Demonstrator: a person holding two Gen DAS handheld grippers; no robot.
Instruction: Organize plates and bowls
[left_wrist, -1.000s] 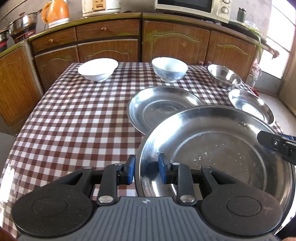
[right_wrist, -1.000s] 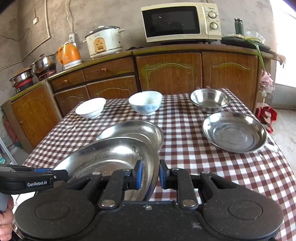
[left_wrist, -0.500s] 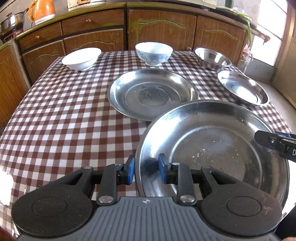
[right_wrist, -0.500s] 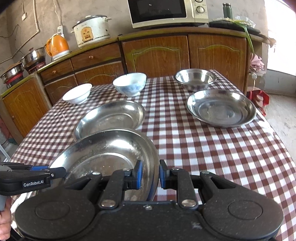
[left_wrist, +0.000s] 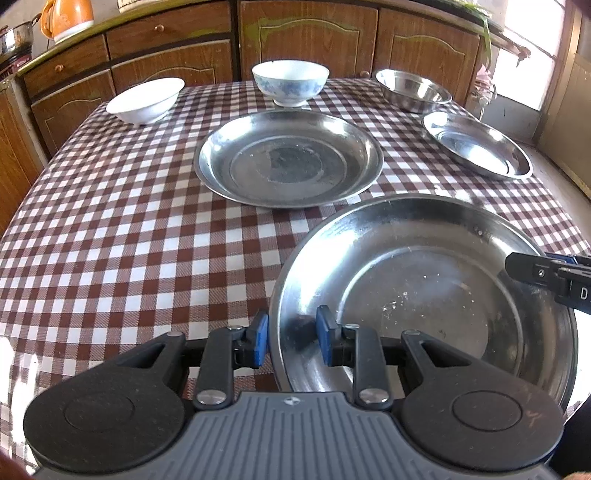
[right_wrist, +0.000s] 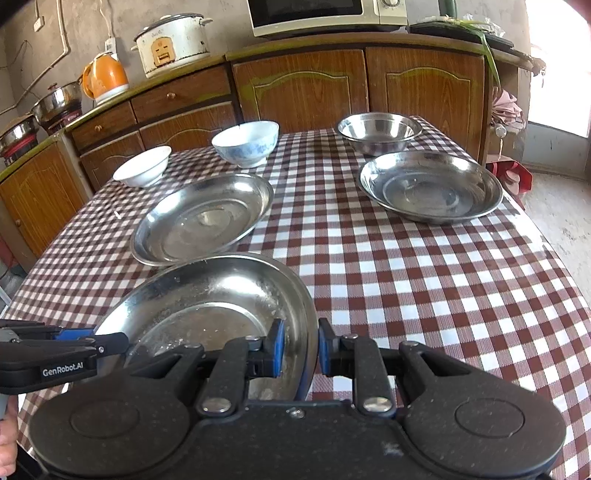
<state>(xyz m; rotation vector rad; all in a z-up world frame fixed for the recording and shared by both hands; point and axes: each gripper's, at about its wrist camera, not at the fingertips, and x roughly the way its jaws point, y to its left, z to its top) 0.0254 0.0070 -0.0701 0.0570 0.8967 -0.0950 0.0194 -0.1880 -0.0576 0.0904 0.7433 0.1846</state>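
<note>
Over checkered cloth, both hand-held grippers — left (left_wrist: 291, 341), right (right_wrist: 300, 347) — clamp one steel plate (left_wrist: 424, 295).

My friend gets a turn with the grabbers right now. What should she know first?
Left gripper: shut on the near left rim of the big steel plate.
Right gripper: shut on the same plate's opposite rim, so both carry it.
On the checkered table: a second big plate just beyond the held one, a smaller steel plate, a steel bowl, a blue-patterned bowl and a white bowl.
Done: nothing stacked yet.
Left: probably set the held plate onto the second one, then group the bowls.
</note>
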